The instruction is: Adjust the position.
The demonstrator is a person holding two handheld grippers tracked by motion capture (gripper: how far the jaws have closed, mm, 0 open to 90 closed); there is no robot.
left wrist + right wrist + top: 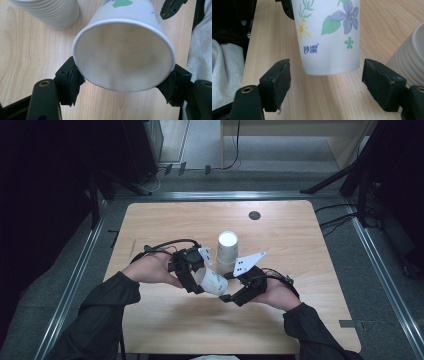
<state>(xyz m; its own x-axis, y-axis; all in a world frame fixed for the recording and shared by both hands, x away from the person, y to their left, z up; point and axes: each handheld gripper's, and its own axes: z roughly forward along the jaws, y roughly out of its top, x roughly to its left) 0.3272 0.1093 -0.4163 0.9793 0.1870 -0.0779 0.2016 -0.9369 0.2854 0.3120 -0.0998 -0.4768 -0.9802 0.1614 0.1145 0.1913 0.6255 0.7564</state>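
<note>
A white paper cup printed with flowers lies tilted over the table, its open mouth toward my left gripper. In the left gripper view both pads press on the cup just behind its rim, so the left gripper is shut on it. The cup's closed base points at my right gripper, whose jaws stand open on either side of the base without touching it. In the high view the right gripper sits just right of the cup.
A stack of white paper cups stands upright just behind the grippers, close to the held cup. The wooden table has a dark round hole at the back. White cloth lies near the front edge.
</note>
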